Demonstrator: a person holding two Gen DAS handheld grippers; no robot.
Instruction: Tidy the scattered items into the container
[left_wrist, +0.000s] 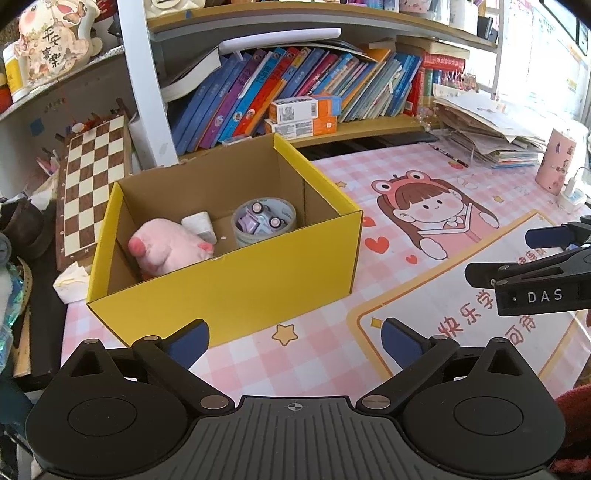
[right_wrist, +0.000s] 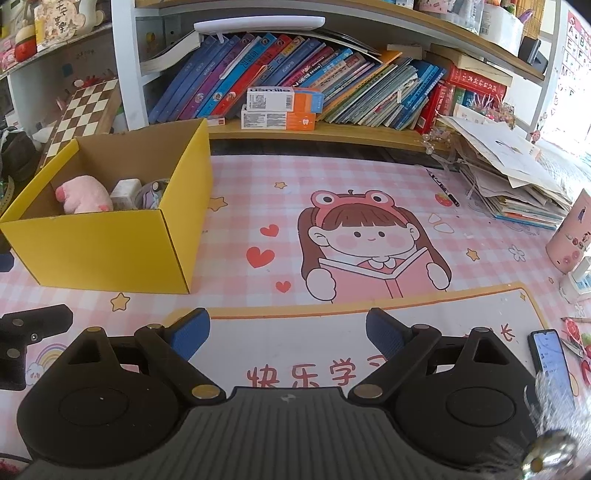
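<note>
Inside the rectangular yellow cardboard box (left_wrist: 236, 295), a fluffy pink plush (left_wrist: 166, 249), tape roll (left_wrist: 264, 221) and toy car (left_wrist: 260, 218) are seen; both tongs, left (left_wrist: 295, 338) and right (right_wrist: 288, 332), are held wide, empty.

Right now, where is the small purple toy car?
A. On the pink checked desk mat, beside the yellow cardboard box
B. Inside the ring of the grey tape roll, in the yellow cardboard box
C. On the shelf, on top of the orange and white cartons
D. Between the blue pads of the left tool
B: in the left wrist view, the small purple toy car sits within the grey tape roll, inside the yellow cardboard box.
</note>
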